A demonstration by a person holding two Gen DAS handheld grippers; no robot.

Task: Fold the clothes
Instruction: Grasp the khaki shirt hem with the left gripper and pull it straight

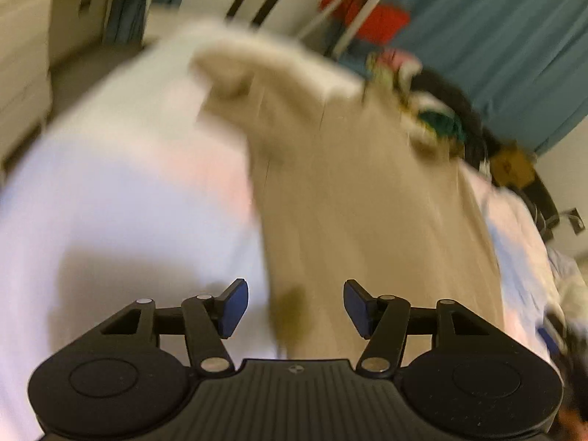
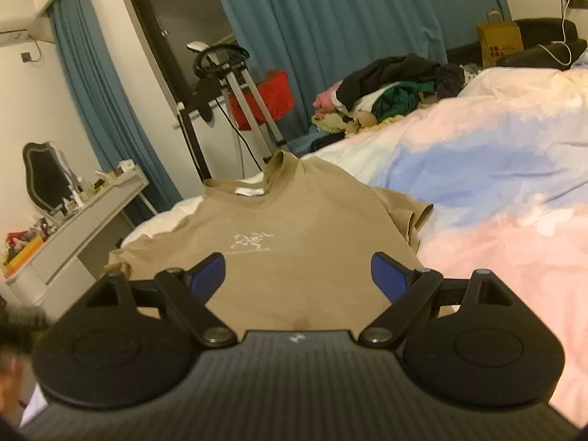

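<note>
While the left wrist view is smeared by blur, the right wrist view is sharp and shows a tan T-shirt (image 2: 279, 228) spread front-up on the bed, collar away from the camera, with a white print on the chest and a white label inside the neckline. The shirt lies on a duvet (image 2: 496, 191) patterned in pale pink, blue and white; one sleeve bunches in folds against the duvet on the right side of that view. The right gripper (image 2: 297, 275) hangs just above the shirt's lower half with its blue-padded fingers spread wide and nothing between them. The left gripper (image 1: 296, 307) likewise stands wide apart and empty, over the edge where the same tan T-shirt (image 1: 349, 202) meets the pale duvet (image 1: 128, 191). Beyond the shirt a heap of mixed clothes (image 2: 389, 88) sits at the far edge of the bed, before teal curtains (image 2: 330, 18). A brown paper bag (image 2: 499, 42) stands further back.
</note>
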